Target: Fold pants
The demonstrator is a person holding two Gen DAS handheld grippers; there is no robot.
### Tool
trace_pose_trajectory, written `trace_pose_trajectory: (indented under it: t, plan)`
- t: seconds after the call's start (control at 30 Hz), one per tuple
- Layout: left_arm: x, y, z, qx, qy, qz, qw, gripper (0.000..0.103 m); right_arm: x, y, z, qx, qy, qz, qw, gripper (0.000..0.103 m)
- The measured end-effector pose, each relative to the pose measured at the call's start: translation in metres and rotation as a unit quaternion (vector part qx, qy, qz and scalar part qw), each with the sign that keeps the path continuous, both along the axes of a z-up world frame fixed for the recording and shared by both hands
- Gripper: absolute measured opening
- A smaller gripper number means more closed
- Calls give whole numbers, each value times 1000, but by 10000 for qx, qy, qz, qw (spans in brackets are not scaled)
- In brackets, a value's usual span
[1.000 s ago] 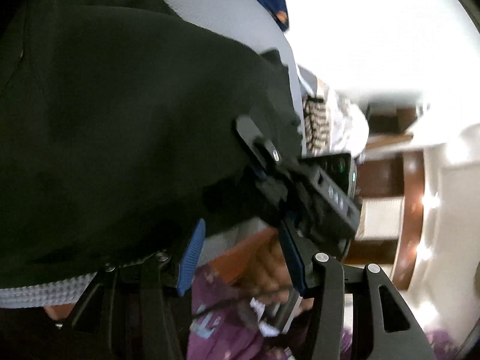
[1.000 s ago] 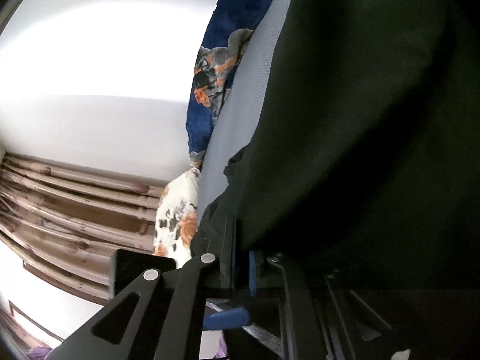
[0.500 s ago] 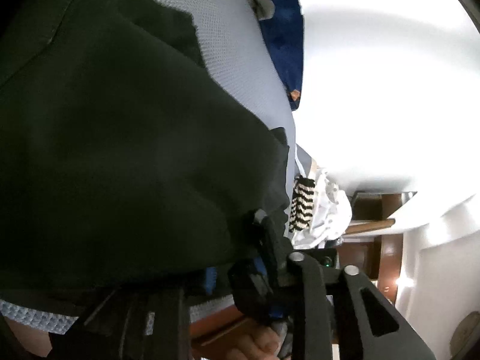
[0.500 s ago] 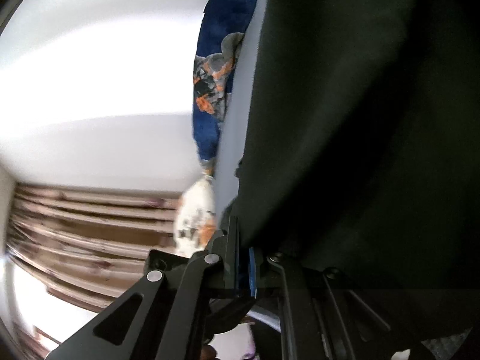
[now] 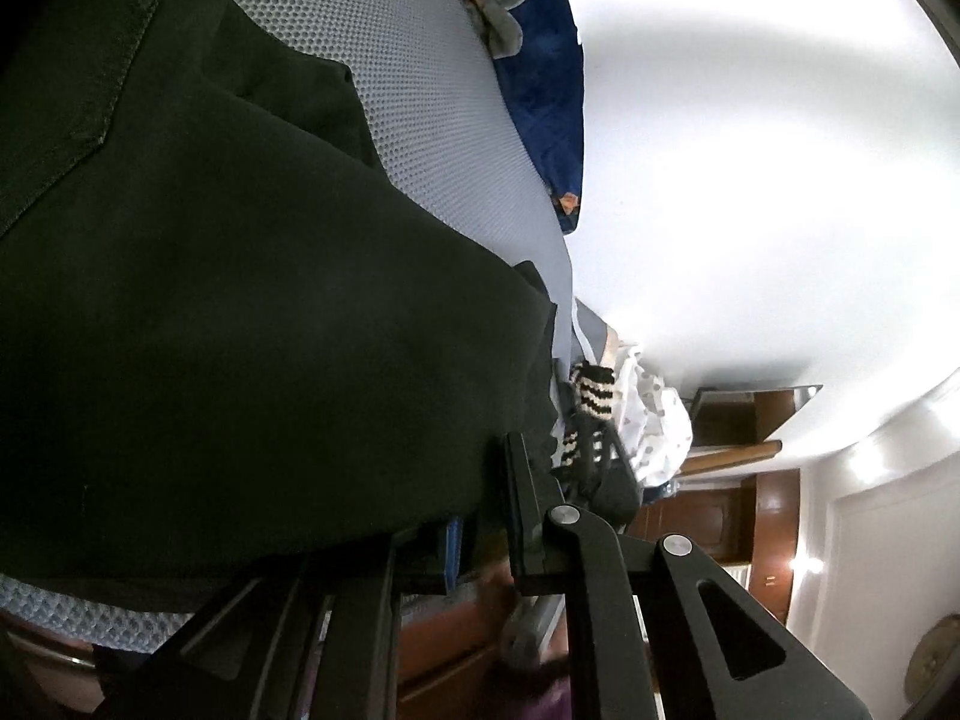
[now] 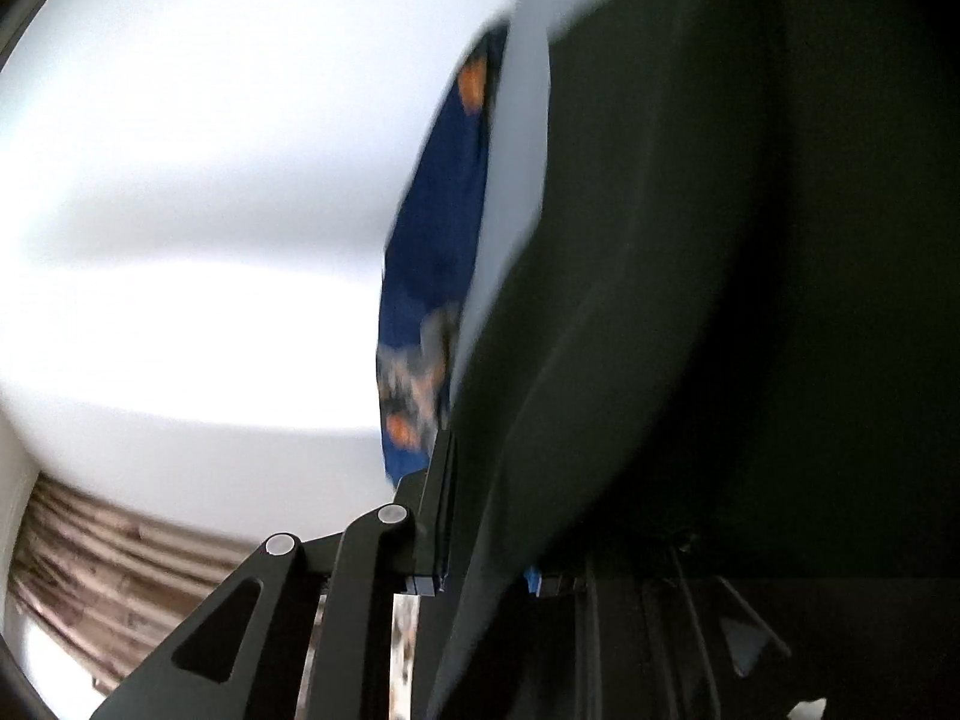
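Observation:
The black pants fill the left of the left wrist view, lying on a grey mesh mattress, with a stitched pocket at the upper left. My left gripper is shut on the pants' edge, the cloth draped over its left finger. In the right wrist view the same pants fill the right side, blurred. My right gripper is shut on the pants' edge, with cloth hiding its right finger.
A blue floral blanket lies at the mattress's far end, also in the right wrist view. A striped black-and-white garment and white cloth lie beyond the pants. Brown wooden furniture and curtains stand behind.
Both grippers have moved along with the pants in their grip. The right gripper has dropped out of the left wrist view. The right wrist view is now motion-blurred.

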State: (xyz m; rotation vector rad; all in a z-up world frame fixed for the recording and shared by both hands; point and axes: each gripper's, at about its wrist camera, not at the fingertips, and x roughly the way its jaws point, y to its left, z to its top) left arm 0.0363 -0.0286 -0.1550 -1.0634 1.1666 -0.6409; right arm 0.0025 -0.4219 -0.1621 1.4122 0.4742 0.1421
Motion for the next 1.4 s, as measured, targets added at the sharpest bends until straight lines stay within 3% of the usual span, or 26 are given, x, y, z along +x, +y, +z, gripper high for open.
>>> trace_pose_trajectory:
  t: [0.13,0.33,0.43,0.5,0.87,1.1,1.27,1.4]
  plan:
    - [2,-2,-1,46,7,-36,10000,12,-9,-44,6,22,-58,-688,9976,21]
    - [2,-7,-4,219,40,-270,9994,12,-29,-72,14,-263,44,-893,9956,21]
    - [2,-8,-8,304,96,-339,9989,12,-42,-86,16,-349,182,-1062,9936,18]
    - [1,-9,-8,364,87,-386,9986,12,-48,-91,18,-405,226,-1103,9928,8]
    - [-4,-13,-4,692,-47,-702,9951,12,-100,-91,52,-1007,402,-884,9902,6]
    - [-15,-12,-6,895,-107,-973,9912,12,-152,-79,34,-973,691,-905,9887,5]
    - [-20,-10,-9,1060,-86,-1159,9875,12,-168,-77,13,-885,852,-1012,9873,5]
    - [-24,-9,-6,1180,-144,-1269,9848,12,-176,-75,13,-925,844,-1009,9870,5]
